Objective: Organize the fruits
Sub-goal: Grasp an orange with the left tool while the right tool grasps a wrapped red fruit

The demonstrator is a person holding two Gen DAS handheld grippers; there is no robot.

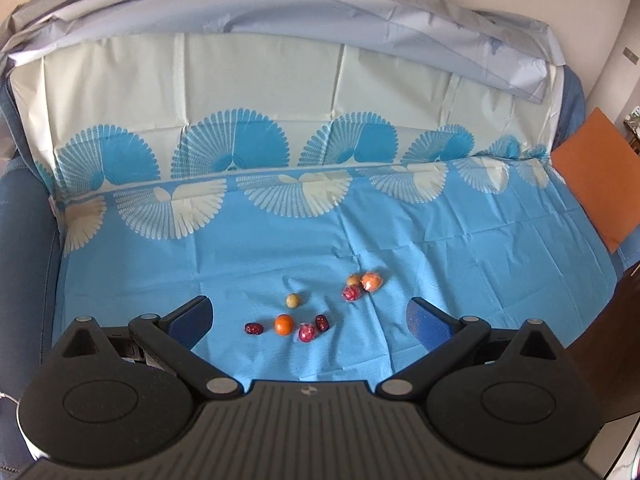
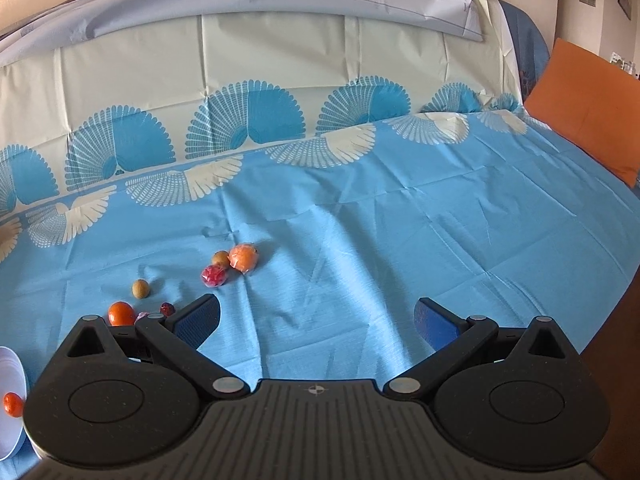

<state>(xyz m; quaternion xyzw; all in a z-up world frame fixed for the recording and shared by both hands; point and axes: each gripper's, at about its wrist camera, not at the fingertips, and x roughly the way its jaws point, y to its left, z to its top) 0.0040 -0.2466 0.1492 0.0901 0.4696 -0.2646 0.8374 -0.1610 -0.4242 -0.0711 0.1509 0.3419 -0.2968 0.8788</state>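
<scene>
Both claws, left (image 1: 310,316) and right (image 2: 318,318), jaws apart above bare blue cloth (image 2: 400,240), fruits (image 1: 284,324) clustered nearby.

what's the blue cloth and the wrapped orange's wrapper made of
Cloth: likely thin plastic or disposable sheeting, matte; it keeps sharp grid fold creases. Wrapper on the wrapped orange: seems clear plastic film, glossy, crinkled and bunched at the edges, fruit showing through.
</scene>
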